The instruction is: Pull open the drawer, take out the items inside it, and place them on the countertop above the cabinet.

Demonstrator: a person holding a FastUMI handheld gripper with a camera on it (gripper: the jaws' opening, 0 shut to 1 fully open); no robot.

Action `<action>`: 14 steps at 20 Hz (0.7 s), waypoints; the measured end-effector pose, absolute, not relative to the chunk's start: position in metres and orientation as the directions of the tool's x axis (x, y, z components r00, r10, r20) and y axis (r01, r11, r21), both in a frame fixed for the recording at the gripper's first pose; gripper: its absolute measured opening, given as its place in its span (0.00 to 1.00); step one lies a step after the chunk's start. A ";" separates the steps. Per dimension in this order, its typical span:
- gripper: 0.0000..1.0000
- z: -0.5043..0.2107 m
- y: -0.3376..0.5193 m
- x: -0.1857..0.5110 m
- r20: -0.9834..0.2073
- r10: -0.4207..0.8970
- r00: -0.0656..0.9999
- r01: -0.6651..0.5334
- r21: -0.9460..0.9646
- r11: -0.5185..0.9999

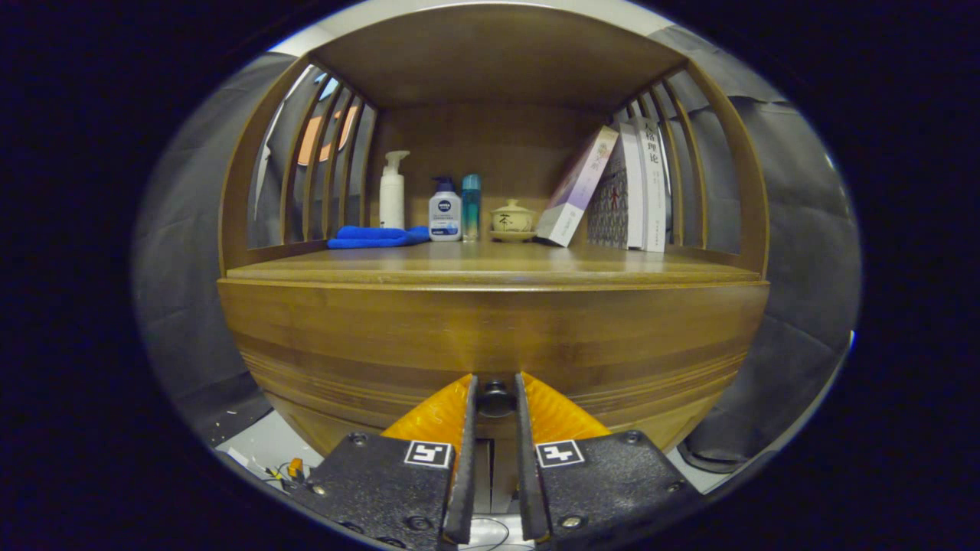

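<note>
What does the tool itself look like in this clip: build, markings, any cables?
The tool has two flat, narrow fingers running forward side by side. Each sits on a dark, textured plate fixed with round screws and carrying a square black-and-white marker. Ribbed, translucent orange parts fan out beside the fingers. A thin cable loops below.

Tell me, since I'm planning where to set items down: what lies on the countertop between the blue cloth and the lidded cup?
In the gripper view, two bottles stand between the blue cloth and the lidded cup: a white-and-blue pump bottle and a teal bottle.
</note>
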State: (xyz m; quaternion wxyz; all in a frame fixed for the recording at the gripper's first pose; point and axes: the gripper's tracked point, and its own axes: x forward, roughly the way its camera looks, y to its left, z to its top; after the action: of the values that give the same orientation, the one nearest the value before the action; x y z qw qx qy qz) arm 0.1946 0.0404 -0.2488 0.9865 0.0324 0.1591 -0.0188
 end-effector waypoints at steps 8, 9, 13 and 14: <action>0.23 -0.251 0.040 0.191 -0.344 -0.005 0.939 0.029 0.066 0.997; 0.24 -0.251 0.041 0.191 -0.349 0.002 0.937 0.025 0.074 0.997; 0.24 -0.251 0.040 0.191 -0.356 0.016 0.935 0.010 0.071 0.997; 0.24 -0.250 0.040 0.190 -0.355 0.016 0.935 0.008 0.066 0.998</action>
State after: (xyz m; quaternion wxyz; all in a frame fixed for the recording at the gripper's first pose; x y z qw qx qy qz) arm 0.1900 0.0402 -0.2498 0.9830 0.0331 0.1805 0.0022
